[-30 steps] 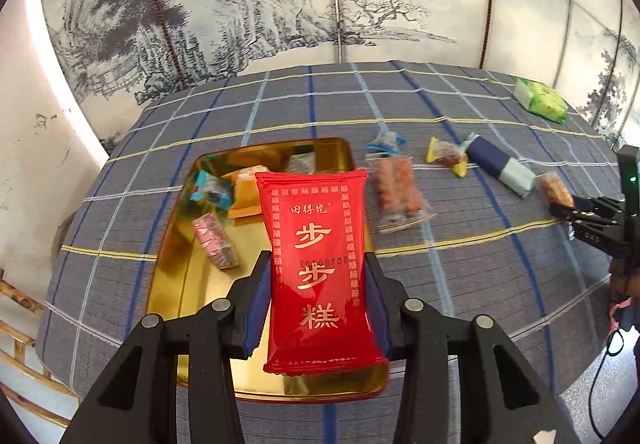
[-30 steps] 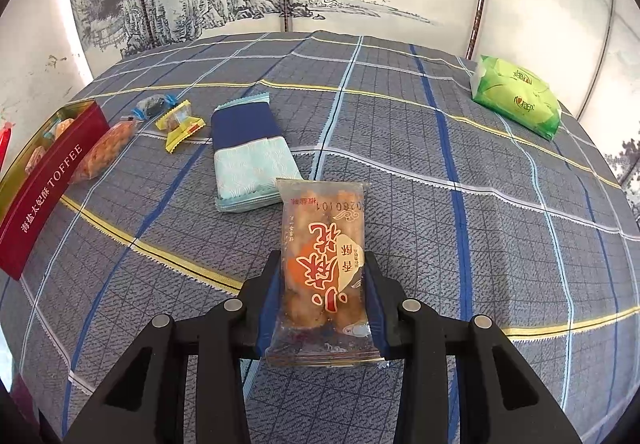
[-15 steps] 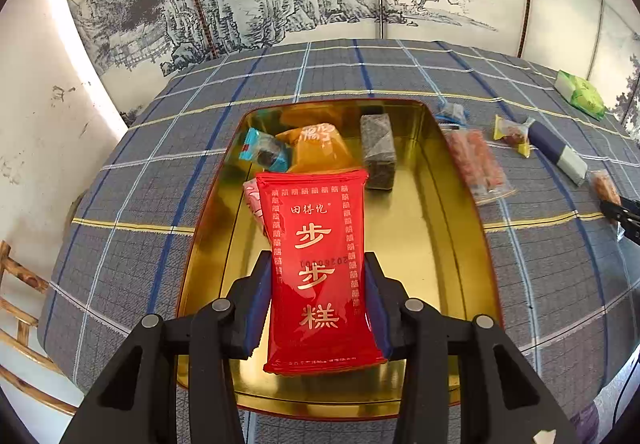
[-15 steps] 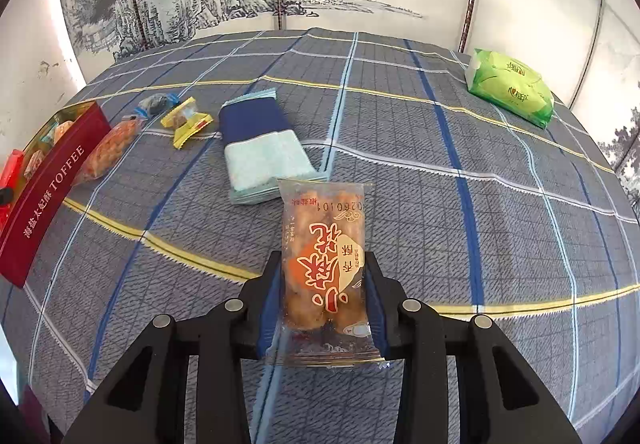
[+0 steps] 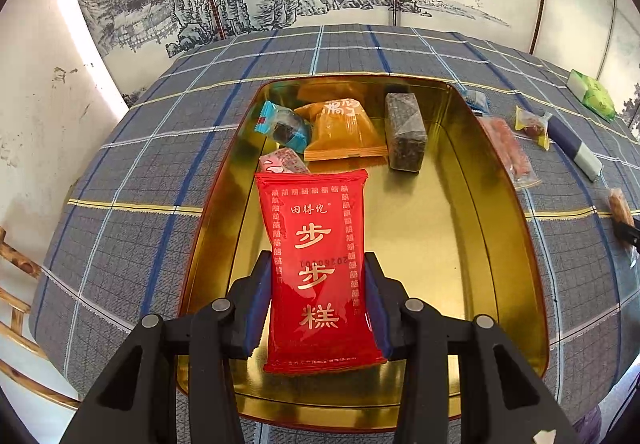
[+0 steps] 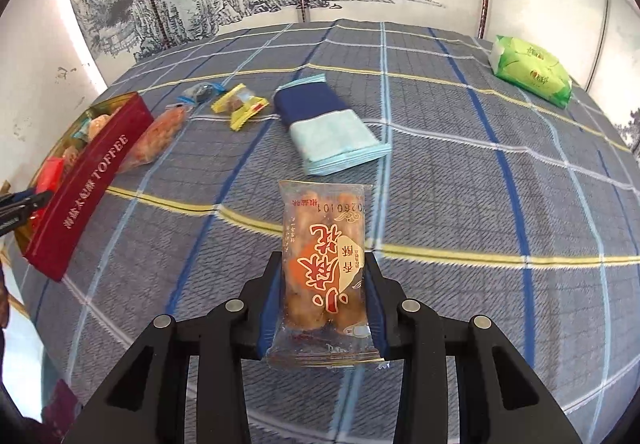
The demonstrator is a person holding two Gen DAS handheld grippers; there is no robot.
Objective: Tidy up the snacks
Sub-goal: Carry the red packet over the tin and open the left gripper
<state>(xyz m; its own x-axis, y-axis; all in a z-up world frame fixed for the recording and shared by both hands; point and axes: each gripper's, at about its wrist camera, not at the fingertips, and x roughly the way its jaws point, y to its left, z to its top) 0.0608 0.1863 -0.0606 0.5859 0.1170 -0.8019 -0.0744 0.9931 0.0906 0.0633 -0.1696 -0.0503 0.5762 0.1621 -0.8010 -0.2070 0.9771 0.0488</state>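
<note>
Left gripper (image 5: 318, 304) clamped on red foil snack pack w/ gold lettering (image 5: 316, 268), over near part of gold metal tin (image 5: 500, 244). Right gripper (image 6: 322, 302) pinches clear-wrapped fried pastry pack (image 6: 324, 264) above blue plaid tablecloth (image 6: 460, 171), tin far left.

Left gripper (image 5: 318, 308), right gripper (image 6: 323, 298): both clamped, angled down.

Both views are bright with even daylight and mostly sharp. Fisheye distortion bows the table's checked cloth (image 6: 460, 171) and darkens every corner beyond the lens circle. Ahead of the left claw (image 5: 318, 298), the gold tin (image 5: 448, 244) mirrors the light, and glare streaks the red packet (image 5: 316, 268) between its pads. Soft shadows lie close under the wrappers. The pale wall far left of each claw looks washed out.
</note>
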